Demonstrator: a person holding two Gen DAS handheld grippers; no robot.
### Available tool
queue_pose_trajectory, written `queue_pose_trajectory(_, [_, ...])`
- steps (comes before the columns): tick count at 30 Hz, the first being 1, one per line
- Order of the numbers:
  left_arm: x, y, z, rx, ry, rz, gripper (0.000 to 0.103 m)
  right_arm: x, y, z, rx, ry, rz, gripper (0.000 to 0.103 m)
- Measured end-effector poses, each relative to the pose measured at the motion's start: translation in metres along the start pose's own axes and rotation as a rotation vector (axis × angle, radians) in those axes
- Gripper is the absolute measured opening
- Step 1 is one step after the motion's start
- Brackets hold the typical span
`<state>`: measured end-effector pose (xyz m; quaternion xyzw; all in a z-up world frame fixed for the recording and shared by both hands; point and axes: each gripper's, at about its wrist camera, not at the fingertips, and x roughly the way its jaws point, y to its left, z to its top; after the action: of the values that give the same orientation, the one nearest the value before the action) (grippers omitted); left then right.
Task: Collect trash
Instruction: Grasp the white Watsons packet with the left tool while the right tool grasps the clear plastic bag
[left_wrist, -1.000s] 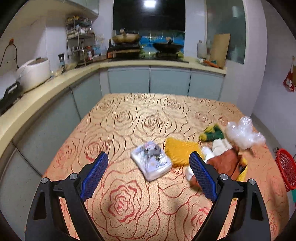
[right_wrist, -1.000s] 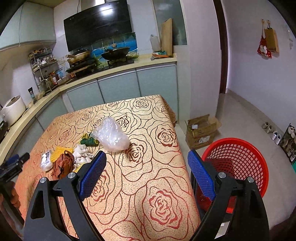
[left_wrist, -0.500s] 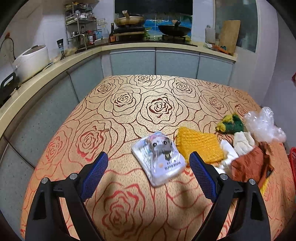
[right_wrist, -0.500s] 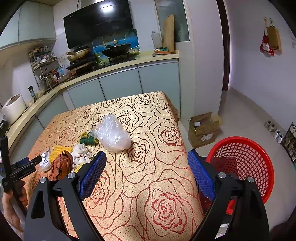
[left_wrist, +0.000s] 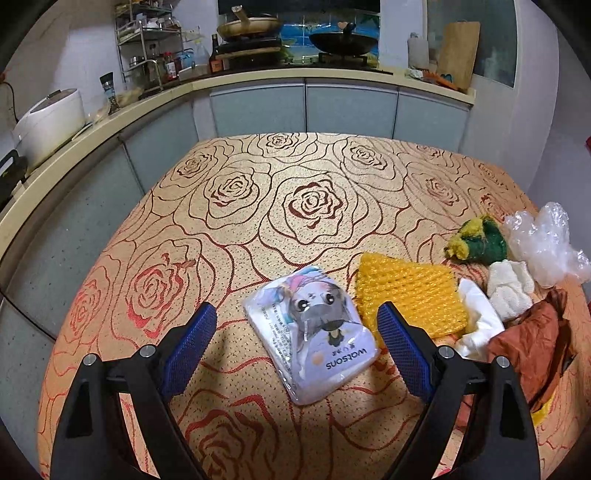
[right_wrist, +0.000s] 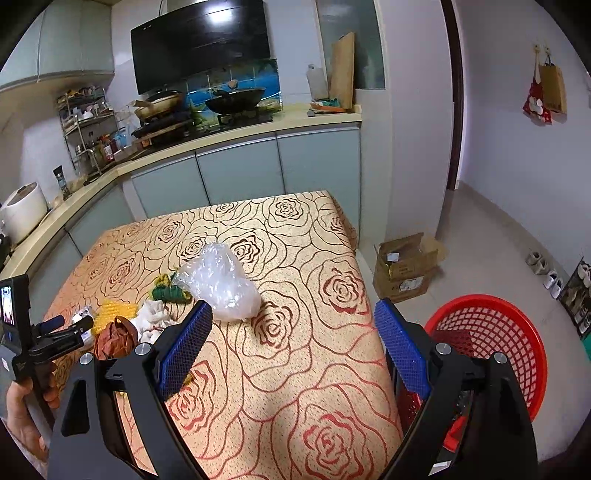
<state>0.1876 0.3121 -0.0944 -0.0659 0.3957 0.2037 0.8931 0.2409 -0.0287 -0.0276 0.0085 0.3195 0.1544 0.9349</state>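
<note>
Rose-patterned tablecloth (left_wrist: 295, 206) fills the kitchen, counter (left_wrist: 258, 75) behind.

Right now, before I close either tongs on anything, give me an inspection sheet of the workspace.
Surface: table under a rose-patterned cloth, bare at the far end.
Job's things: tissue pack, yellow mesh pad, green-yellow scrubber, white rags, brown wrapper, clear plastic bag, all on the table; red basket on the floor beside the table.
Clutter: cardboard box on the floor.
Grippers: left tongs open, straddling the tissue pack, contact not clear; right tongs open, empty.
Cables: one cord at the wall above the rice cooker.
Surroundings: counter with wok, pan, spice rack.
</note>
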Motion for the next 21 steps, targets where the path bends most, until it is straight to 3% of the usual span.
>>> queue_pose_trajectory(9, [0.006, 0.008, -0.007, -0.009, 0.026, -0.019, 0.070, 0.019, 0.014, 0.005, -0.036, 0.018, 0.020, 0.087])
queue_pose_trajectory(13, [0.005, 0.006, -0.008, -0.001, 0.024, -0.039, 0.056, 0.030, 0.020, 0.009, -0.063, 0.013, 0.025, 0.087])
queue_pose_trajectory(21, [0.005, 0.006, -0.009, -0.005, 0.023, -0.057, 0.047, 0.056, 0.027, 0.013, -0.110, 0.033, 0.048, 0.087])
